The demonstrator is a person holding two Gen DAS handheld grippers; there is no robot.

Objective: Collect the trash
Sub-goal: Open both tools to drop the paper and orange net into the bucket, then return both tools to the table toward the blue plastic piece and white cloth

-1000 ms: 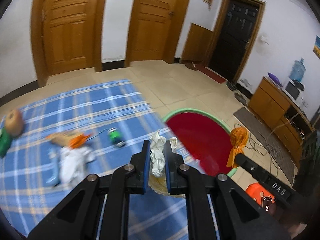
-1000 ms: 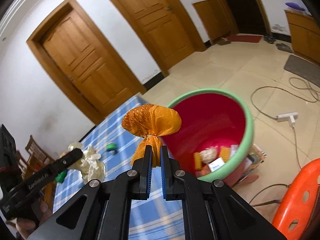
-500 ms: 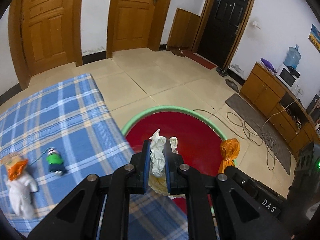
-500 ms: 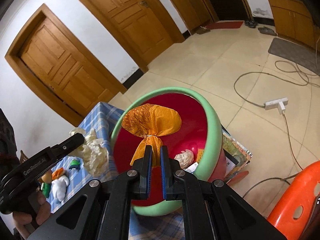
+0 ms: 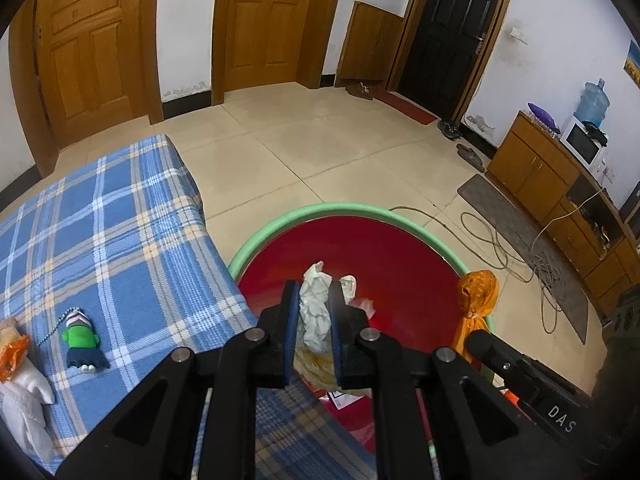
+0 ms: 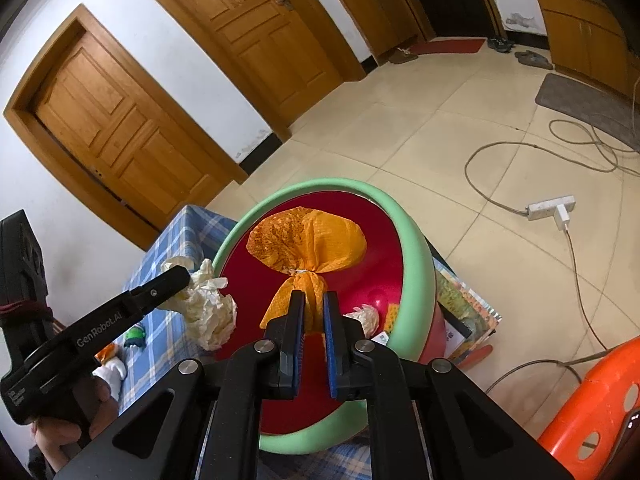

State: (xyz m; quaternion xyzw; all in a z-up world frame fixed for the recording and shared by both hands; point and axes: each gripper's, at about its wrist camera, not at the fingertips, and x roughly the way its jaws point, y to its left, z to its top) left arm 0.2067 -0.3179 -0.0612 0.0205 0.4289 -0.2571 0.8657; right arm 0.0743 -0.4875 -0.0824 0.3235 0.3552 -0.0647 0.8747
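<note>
A red bin with a green rim stands on the floor beside the table. My left gripper hangs over its mouth with a crumpled white paper wad between its blue pads; the jaws are opening and the pads still touch the wad. My right gripper is also above the bin, pinching the tied neck of an orange mesh bag; its jaws are opening too, with the neck still between them. Each view shows the other gripper: the left gripper with its paper wad, the right gripper with the orange bag.
A blue plaid cloth covers the table at left, with a green toy, a white cloth and an orange scrap. Scraps lie inside the bin. Cables, a power strip and an orange stool are on the floor.
Both grippers have carried their loads from over the plaid cloth to above the bin's mouth and sunk lower. The gap between each pair of pads looks slightly wider now.
</note>
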